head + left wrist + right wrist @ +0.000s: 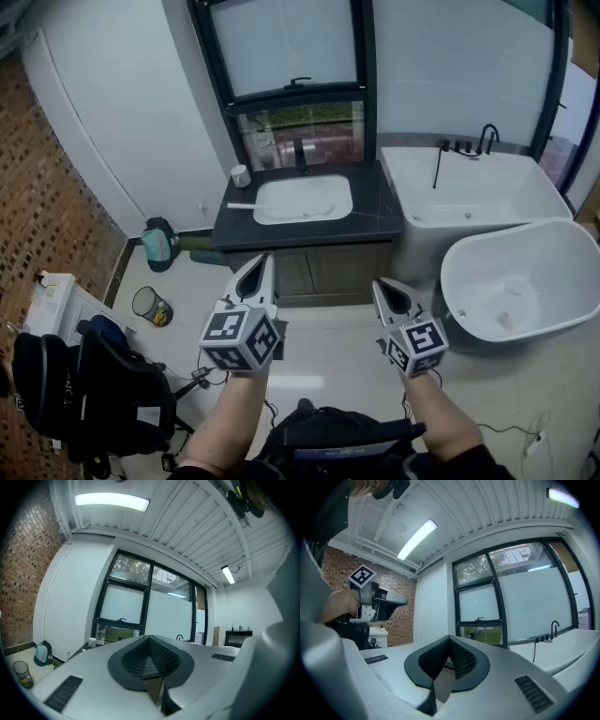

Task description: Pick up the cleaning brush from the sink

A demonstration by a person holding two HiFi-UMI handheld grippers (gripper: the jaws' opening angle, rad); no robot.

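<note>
A white cleaning brush (267,208) with a long thin handle lies across the white sink basin (330,200), set in a dark counter (370,221) under the window. My left gripper (260,265) and my right gripper (382,290) are held level, well short of the counter, over the floor. Both are shut with nothing between the jaws. In the left gripper view the left gripper (150,638) fills the lower picture, with the window beyond. The right gripper view shows the right gripper (450,638) the same way, with the left gripper (396,600) beside it.
A small white cup (241,175) and a black faucet (300,157) stand at the back of the counter. White tubs (521,281) sit to the right. A bin (151,306), a teal container (156,244) and a black chair (103,389) stand on the floor to the left.
</note>
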